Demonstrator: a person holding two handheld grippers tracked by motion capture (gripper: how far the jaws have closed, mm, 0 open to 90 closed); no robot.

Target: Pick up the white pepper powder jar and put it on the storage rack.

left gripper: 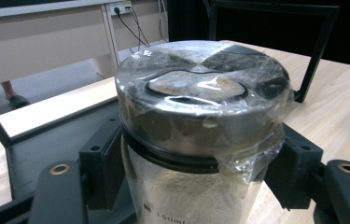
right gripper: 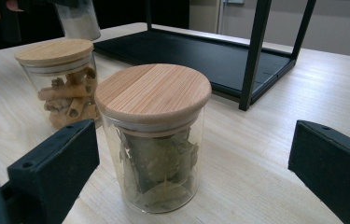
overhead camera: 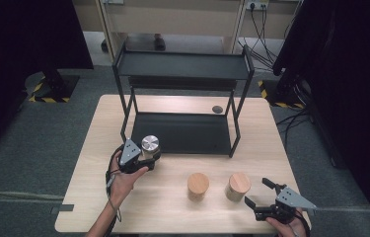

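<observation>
The left gripper (overhead camera: 145,157) has its two black jaws pinched on a clear glass jar with a round silver metal lid (overhead camera: 149,146), gripping the glass just under the lid. In the left gripper view this jar (left gripper: 200,121) has crinkled clear film over its lid and a pale powdery filling behind the glass; white print low on the glass reads "150ml", and nothing else of the marking can be read. The jar is held at the front left corner of the black metal two-tier shelf rack (overhead camera: 182,66), just in front of the rack's lower tray.

The right gripper (overhead camera: 259,195) has its jaws spread wide with nothing between them; it sits in front of the rack and to its right, near the front edge of the light wooden table (overhead camera: 98,197).

Two more jars stand on the table in front of the rack, apart from each other. The clear glass jar with a bamboo lid holding dark green dried leaves (right gripper: 156,140) stands nearest the right gripper, facing its open jaws. The clear glass jar with a bamboo lid holding tan rolled sticks (right gripper: 65,84) stands beyond it, toward the left gripper. Neither bears a readable label.
</observation>
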